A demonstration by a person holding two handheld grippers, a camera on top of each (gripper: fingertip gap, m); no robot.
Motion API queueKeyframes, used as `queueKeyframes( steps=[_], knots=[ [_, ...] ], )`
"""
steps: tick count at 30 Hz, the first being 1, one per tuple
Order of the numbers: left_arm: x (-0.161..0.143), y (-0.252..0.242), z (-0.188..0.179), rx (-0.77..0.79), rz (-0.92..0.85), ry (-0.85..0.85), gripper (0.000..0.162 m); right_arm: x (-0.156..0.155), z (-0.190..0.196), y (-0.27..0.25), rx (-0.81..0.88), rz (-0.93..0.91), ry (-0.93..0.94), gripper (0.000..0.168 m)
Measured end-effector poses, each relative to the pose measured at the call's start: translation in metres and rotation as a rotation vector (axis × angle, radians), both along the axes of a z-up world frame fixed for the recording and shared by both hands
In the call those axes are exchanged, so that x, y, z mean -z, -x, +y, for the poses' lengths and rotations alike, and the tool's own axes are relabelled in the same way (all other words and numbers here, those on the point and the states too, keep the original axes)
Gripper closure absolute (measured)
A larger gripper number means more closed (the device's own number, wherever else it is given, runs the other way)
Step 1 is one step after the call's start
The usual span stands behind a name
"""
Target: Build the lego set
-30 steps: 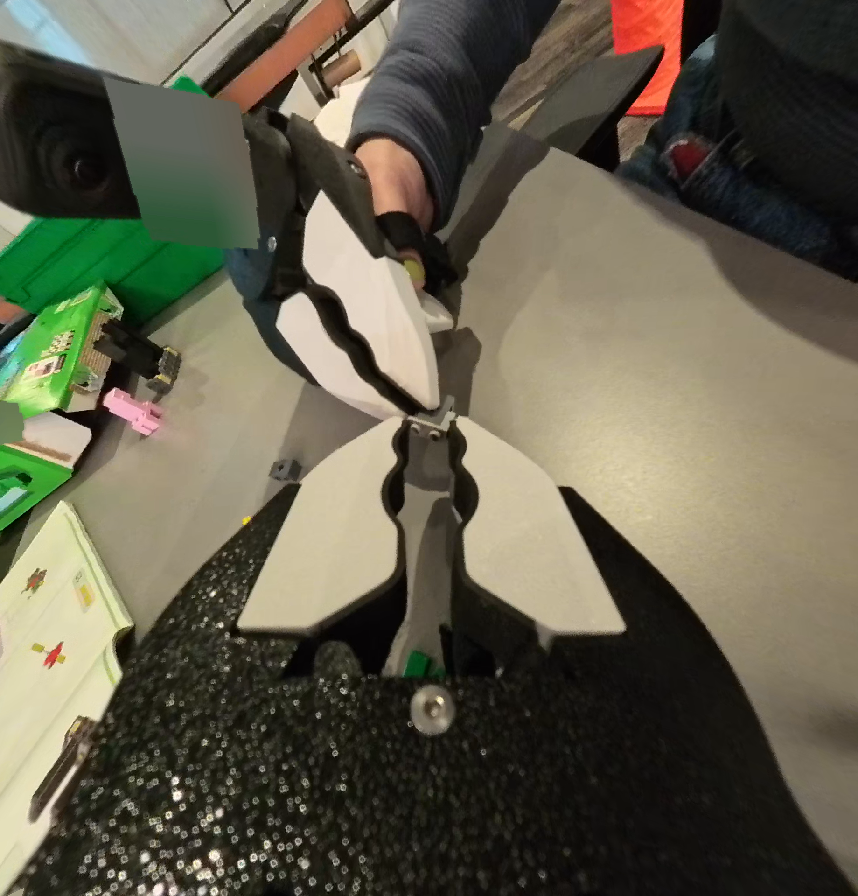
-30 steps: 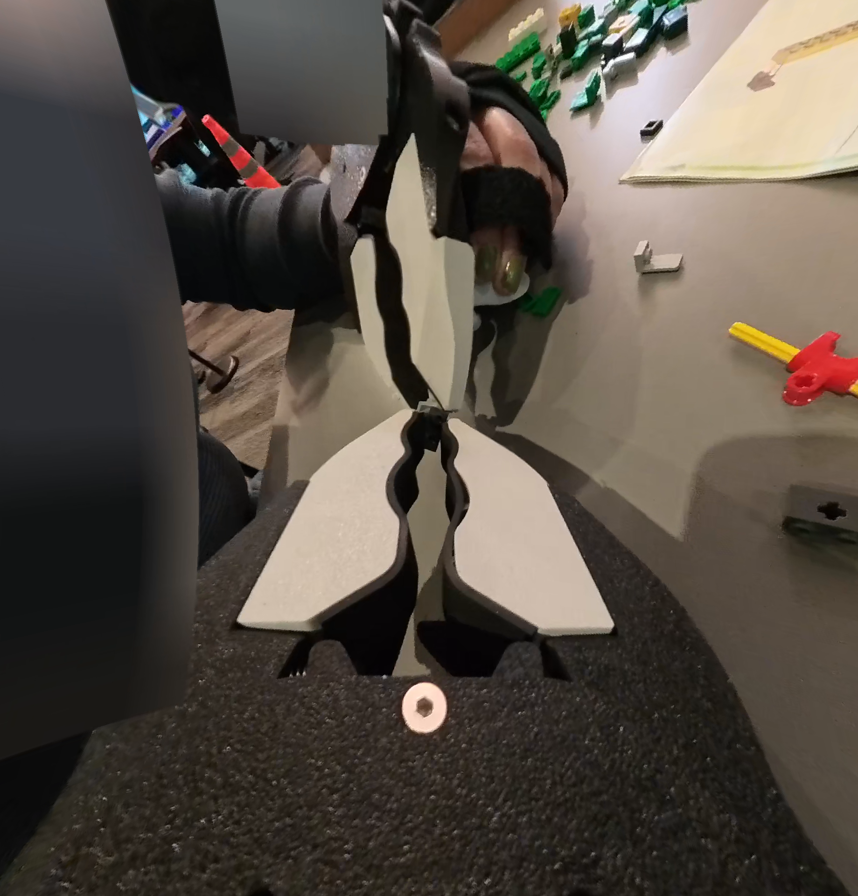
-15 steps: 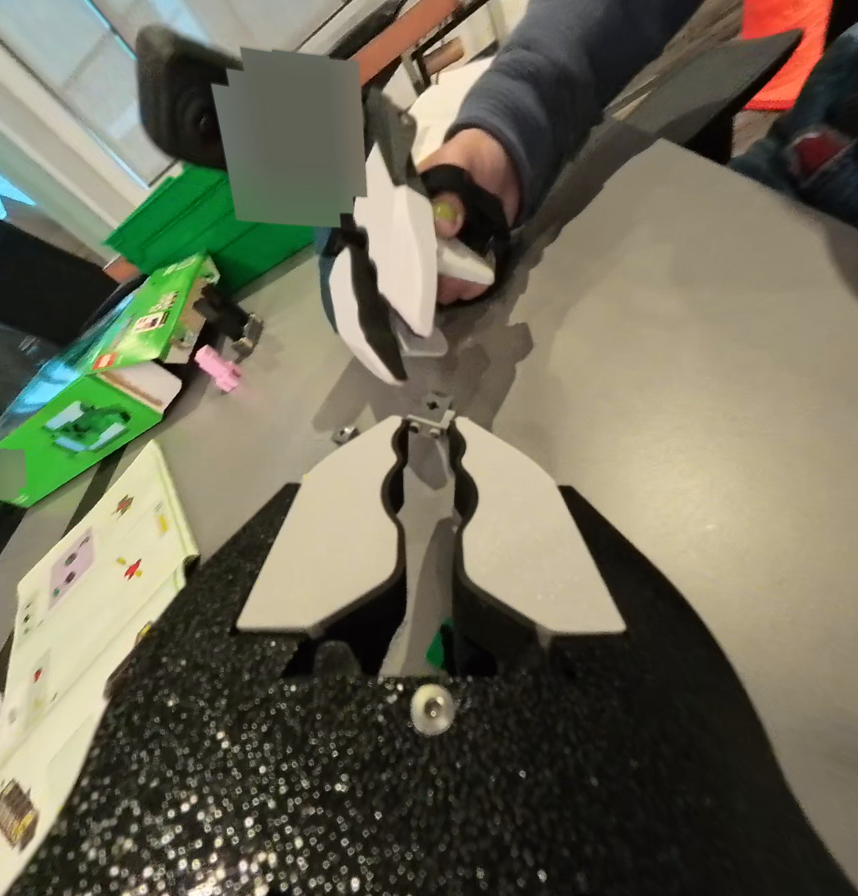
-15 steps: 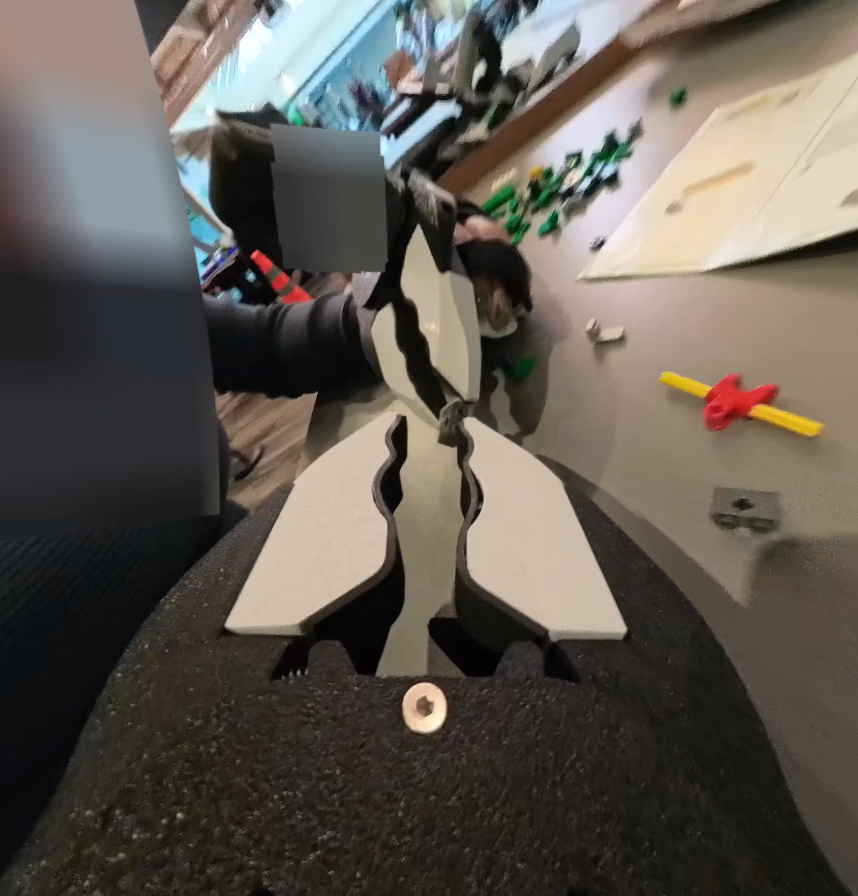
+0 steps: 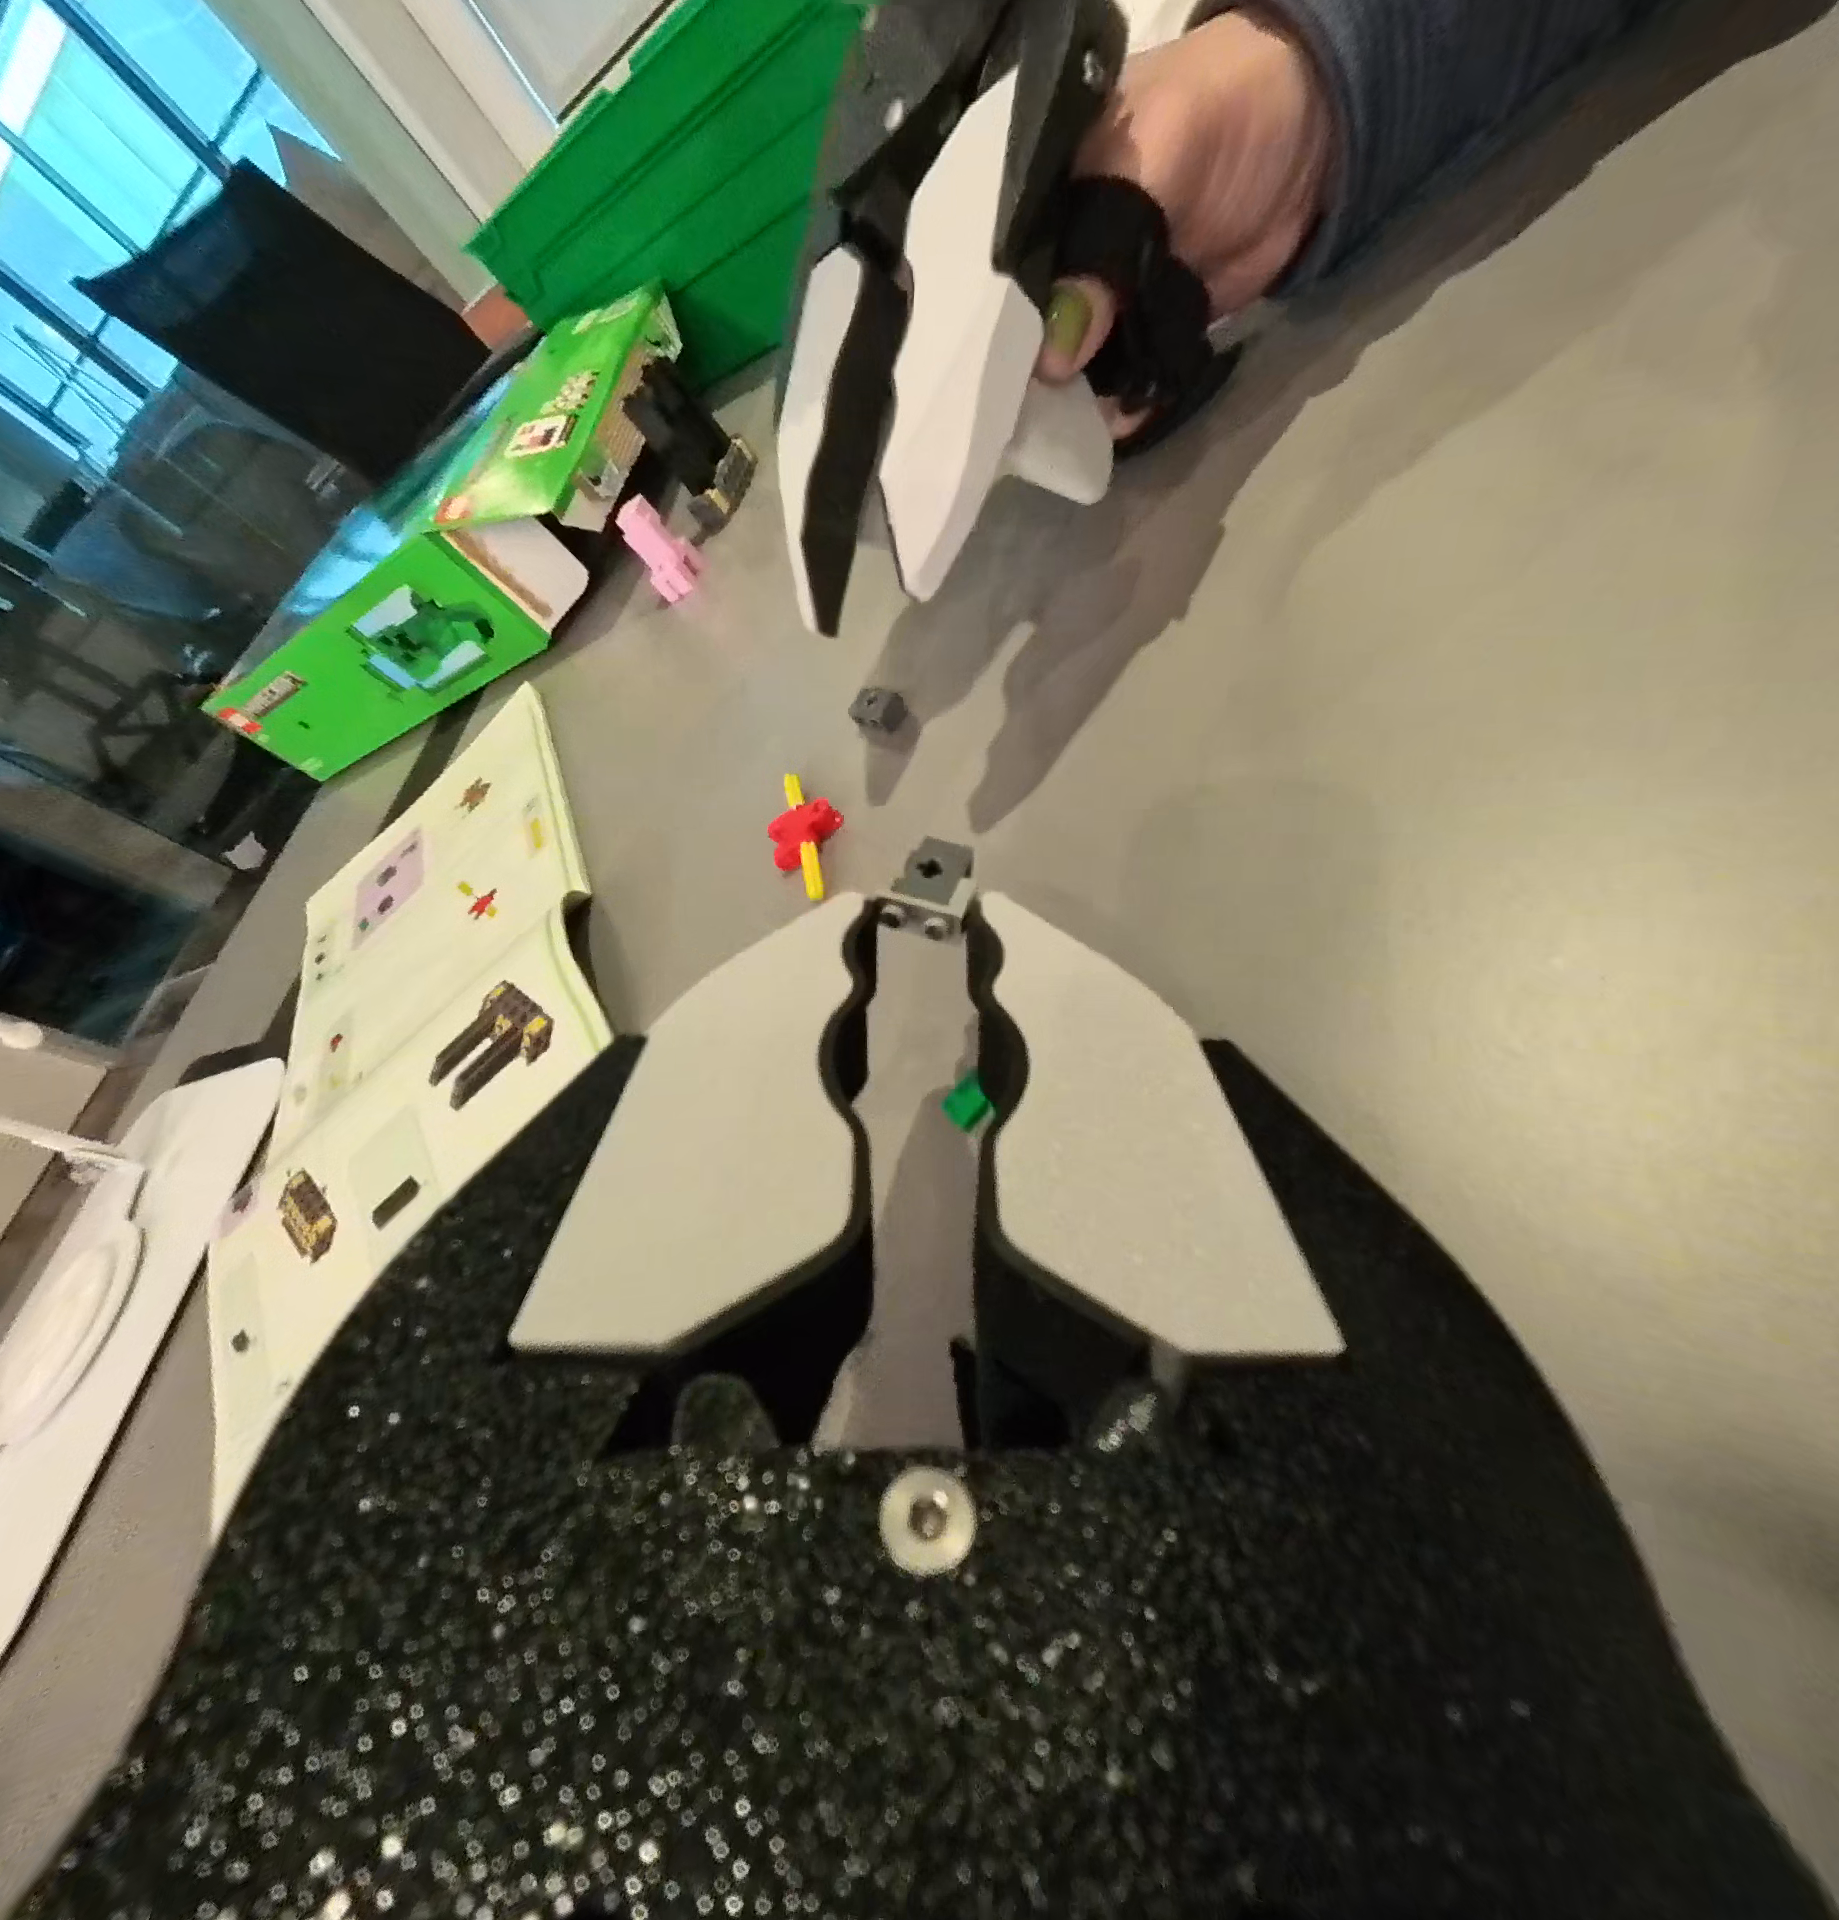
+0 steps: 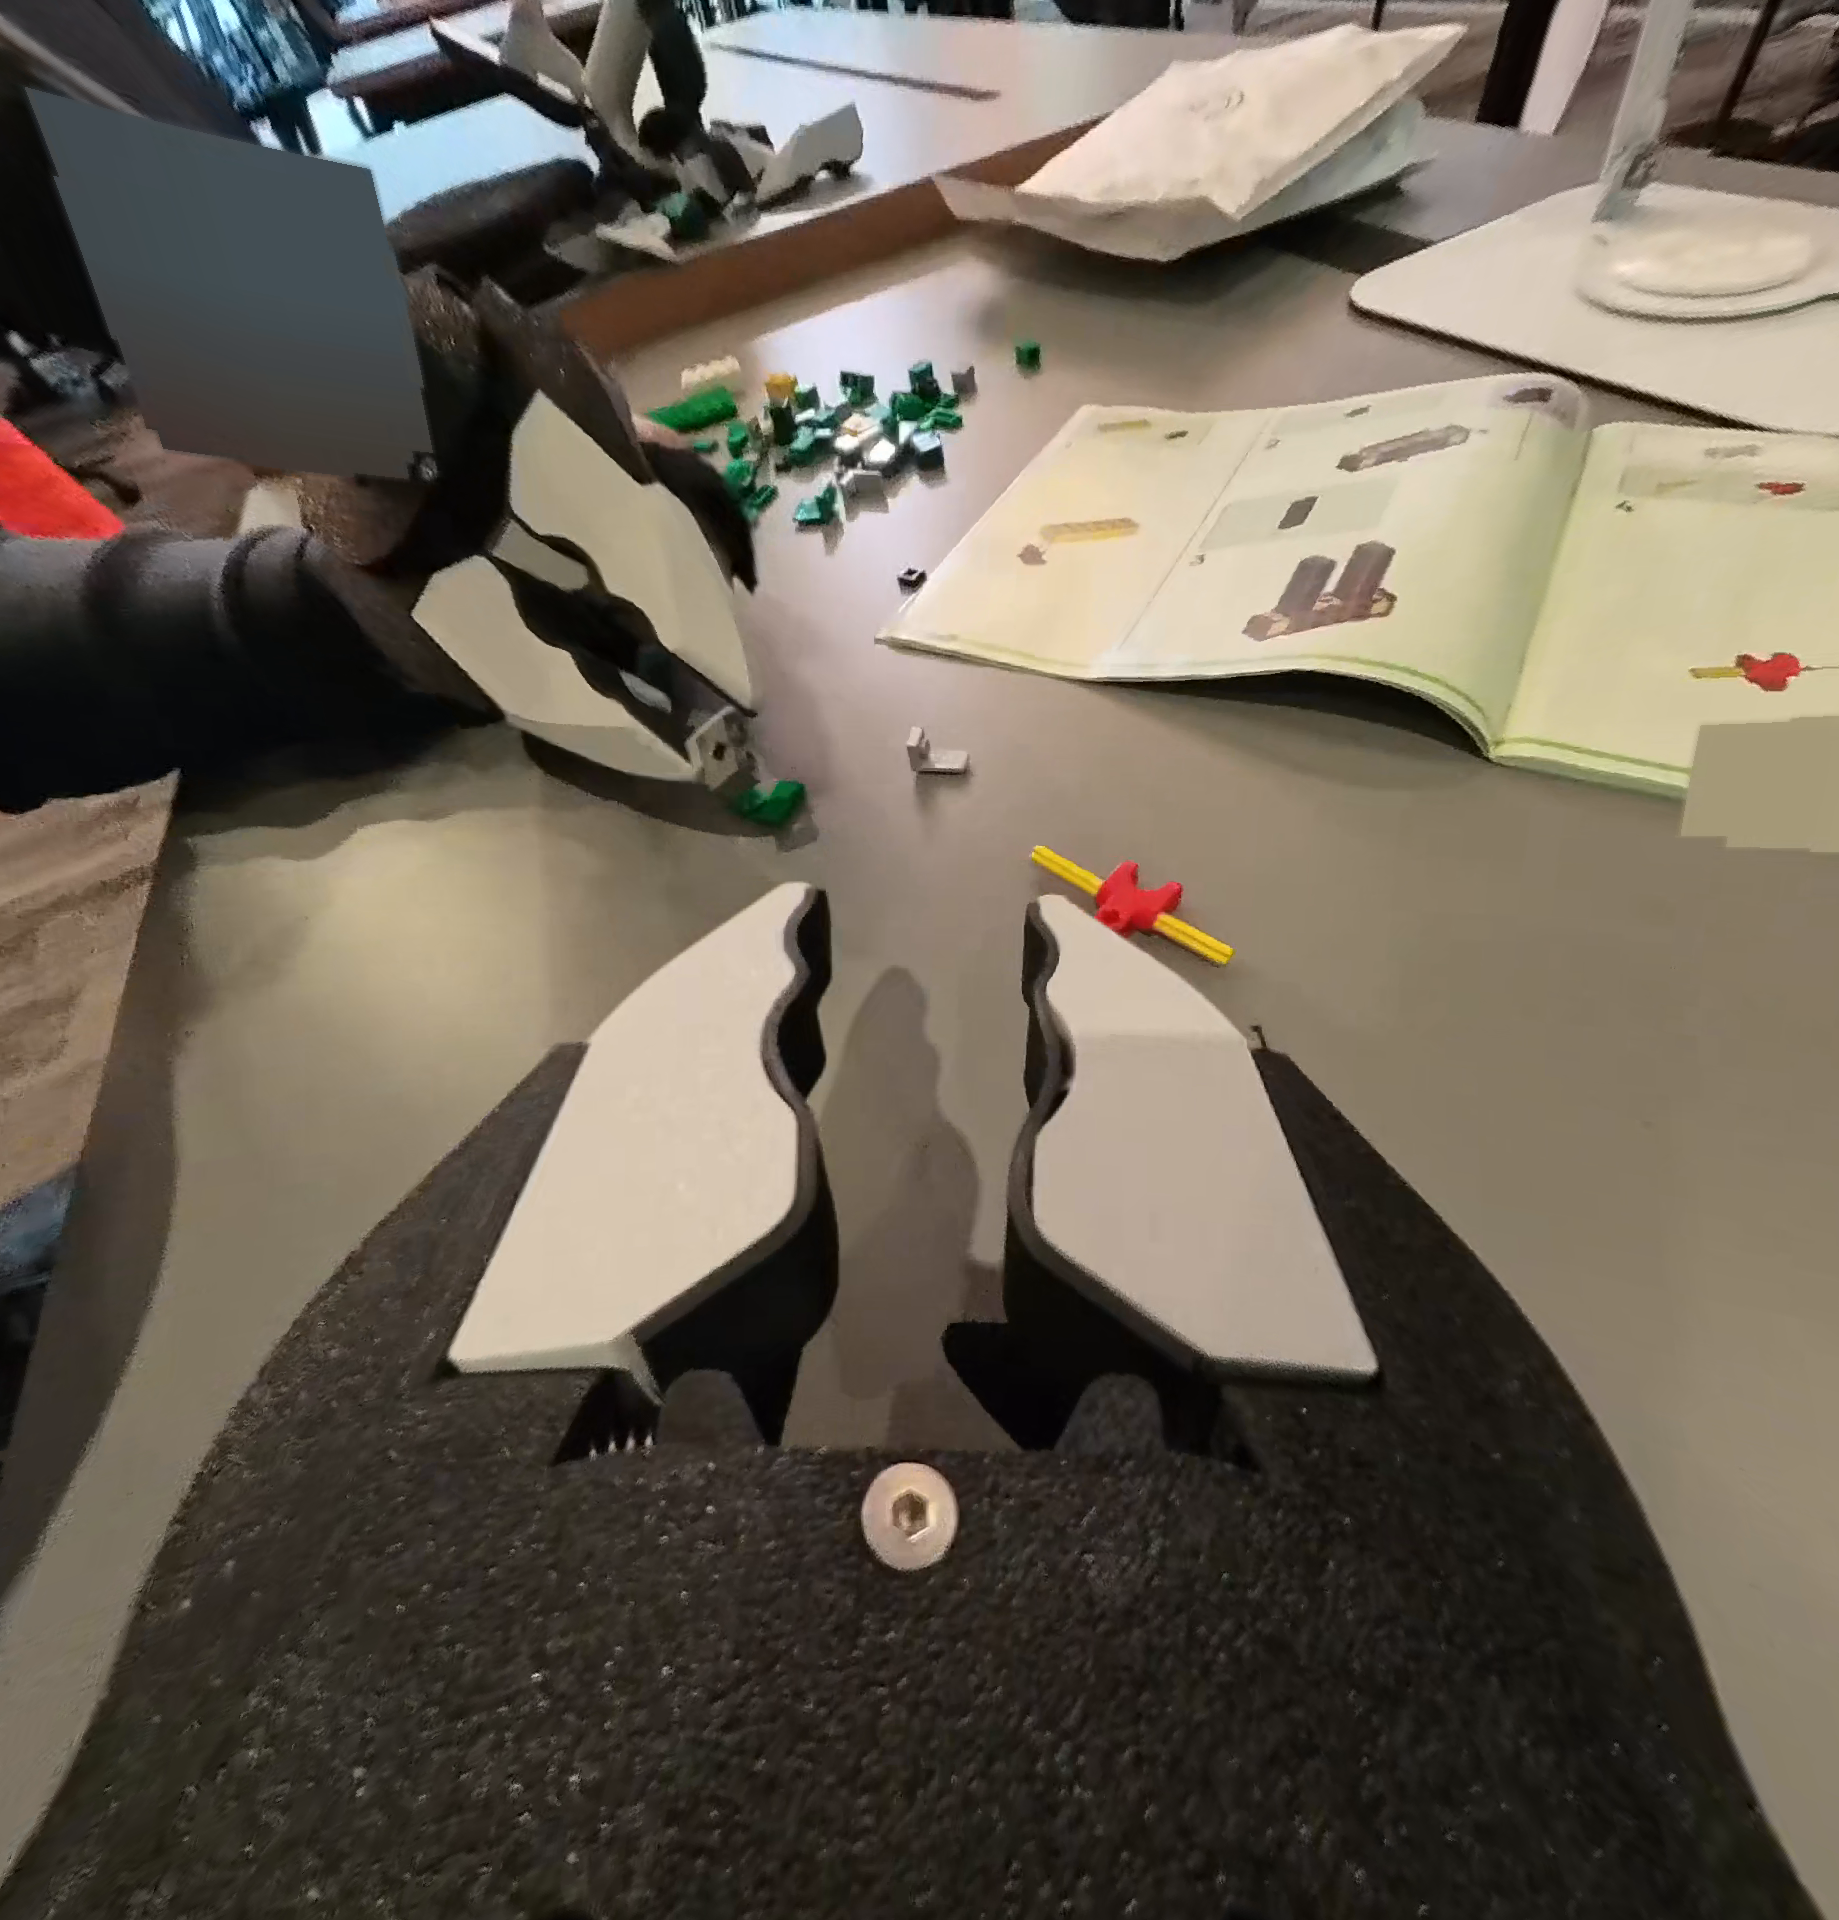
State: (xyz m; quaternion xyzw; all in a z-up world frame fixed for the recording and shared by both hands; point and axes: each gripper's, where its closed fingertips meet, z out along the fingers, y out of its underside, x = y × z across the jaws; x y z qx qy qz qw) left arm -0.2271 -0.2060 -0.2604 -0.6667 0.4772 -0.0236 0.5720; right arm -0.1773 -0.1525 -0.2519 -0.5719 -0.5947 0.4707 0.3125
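Two grippers: left gripper (image 5: 930, 914) clamps one grey brick (image 5: 933, 871); right gripper (image 6: 925, 904) spread, empty.

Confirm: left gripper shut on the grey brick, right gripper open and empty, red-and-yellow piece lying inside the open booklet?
One error: the red-and-yellow piece lies on the bare table, apart from the booklet, as the right wrist view shows. The rest holds: left gripper is shut on the grey brick, and right gripper is open and empty.

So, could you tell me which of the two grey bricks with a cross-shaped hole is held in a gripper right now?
The grey brick clamped at the left gripper tips; the darker grey one lies loose on the table, farther out, below the open right gripper.
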Motion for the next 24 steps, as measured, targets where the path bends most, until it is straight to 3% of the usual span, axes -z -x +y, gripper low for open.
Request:
queueKeyframes(
  steps=[5,10,21,24],
  knots=[
    [0.018,-0.009,-0.002,0.005,0.004,0.182,0.146,0.012,-0.012,0.005,-0.076,-0.082,-0.058,0.134],
    [0.028,-0.013,0.0,-0.021,0.052,0.236,0.146,0.016,-0.016,0.006,-0.094,-0.106,-0.079,0.135],
    [0.022,-0.012,-0.002,-0.002,0.055,0.152,0.146,0.009,-0.034,0.015,-0.187,-0.069,-0.016,0.14],
    [0.013,0.006,-0.003,-0.066,0.053,0.091,0.146,0.008,-0.03,0.022,-0.193,-0.092,-0.065,0.142]
  ],
)
